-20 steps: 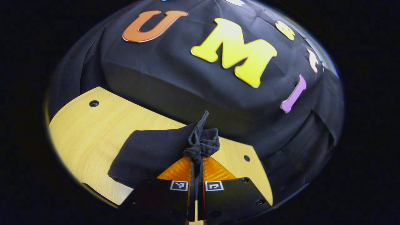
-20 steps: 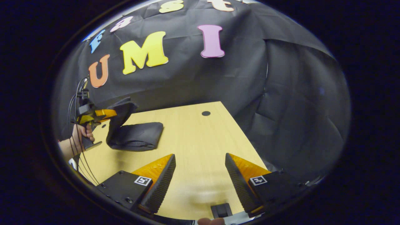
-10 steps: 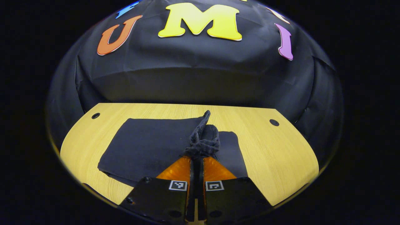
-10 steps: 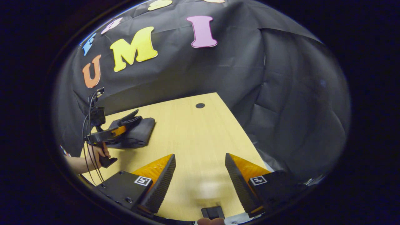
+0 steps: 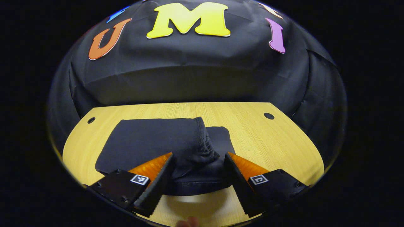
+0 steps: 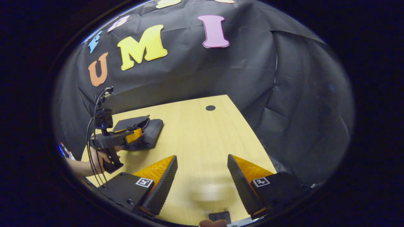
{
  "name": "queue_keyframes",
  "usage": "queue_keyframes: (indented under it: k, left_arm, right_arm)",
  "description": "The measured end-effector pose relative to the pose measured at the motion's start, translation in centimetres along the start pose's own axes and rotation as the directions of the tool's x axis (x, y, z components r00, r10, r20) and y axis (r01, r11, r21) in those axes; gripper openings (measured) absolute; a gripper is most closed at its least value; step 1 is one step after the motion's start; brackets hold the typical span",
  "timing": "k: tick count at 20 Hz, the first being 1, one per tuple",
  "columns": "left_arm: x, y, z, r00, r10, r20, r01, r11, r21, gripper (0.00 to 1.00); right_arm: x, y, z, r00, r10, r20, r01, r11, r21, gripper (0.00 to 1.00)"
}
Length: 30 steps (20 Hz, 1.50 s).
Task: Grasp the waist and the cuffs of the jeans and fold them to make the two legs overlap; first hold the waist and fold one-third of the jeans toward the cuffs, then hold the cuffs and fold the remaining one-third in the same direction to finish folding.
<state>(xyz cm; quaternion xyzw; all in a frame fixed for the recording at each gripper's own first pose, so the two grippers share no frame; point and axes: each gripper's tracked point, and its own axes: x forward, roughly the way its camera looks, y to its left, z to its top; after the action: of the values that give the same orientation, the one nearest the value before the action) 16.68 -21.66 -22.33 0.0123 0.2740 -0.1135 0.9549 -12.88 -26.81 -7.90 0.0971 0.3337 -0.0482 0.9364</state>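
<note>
The dark jeans [image 5: 157, 142] lie folded in a flat bundle on the wooden table [image 5: 271, 142]. Their gathered cuff end [image 5: 205, 145] rests on top of the bundle. My left gripper [image 5: 197, 164] stands open right in front of that cuff end, with the fabric lying loose between its fingers. In the right gripper view the jeans [image 6: 148, 130] sit at the far left of the table, with the left gripper [image 6: 132, 135] and a hand [image 6: 101, 159] at them. My right gripper [image 6: 202, 176] hangs open over bare table, well to the right of the jeans.
The table [image 6: 202, 132] has round holes [image 5: 269, 115] [image 5: 91, 120] near its far corners. Black cloth walls stand close behind and to the right of the table. Cables [image 6: 93, 126] hang from the left gripper.
My left gripper has opened and let go of the cuffs, which now lie on the folded bundle. The right gripper has stayed open and barely moved.
</note>
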Motion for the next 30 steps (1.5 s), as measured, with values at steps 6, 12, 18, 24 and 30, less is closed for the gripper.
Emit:
queue_keyframes:
  k: [6, 12, 18, 24, 30]
  left_arm:
    - [-6.8, 1.4, 4.0, 0.991, -0.041, 0.128, 0.042, 0.999, -0.004, 0.99]
    - [-17.6, 8.8, 11.4, 0.953, 0.048, 0.299, -0.039, 0.999, -0.037, 0.98]
    - [-27.4, 15.4, 15.5, 0.891, 0.147, 0.431, -0.121, 0.989, -0.086, 0.98]
    - [-33.2, 16.7, 15.5, 0.849, 0.163, 0.502, -0.131, 0.986, -0.1, 0.97]
    - [-35.1, 17.4, 14.8, 0.841, 0.165, 0.515, -0.142, 0.986, -0.084, 0.96]
  right_arm:
    - [-2.2, 4.6, 2.6, 0.996, 0.029, 0.084, -0.023, 0.998, -0.067, 0.98]
    - [-5.2, 14.0, 9.1, 0.96, 0.102, 0.26, -0.079, 0.992, -0.098, 0.96]
    - [-10.1, 22.6, 14.7, 0.847, 0.179, 0.5, -0.108, 0.98, -0.167, 0.96]
    - [-12.2, 26.4, 13.7, 0.797, 0.174, 0.579, -0.067, 0.977, -0.202, 0.96]
    - [-13.4, 27.6, 11.7, 0.8, 0.182, 0.572, -0.077, 0.976, -0.203, 0.96]
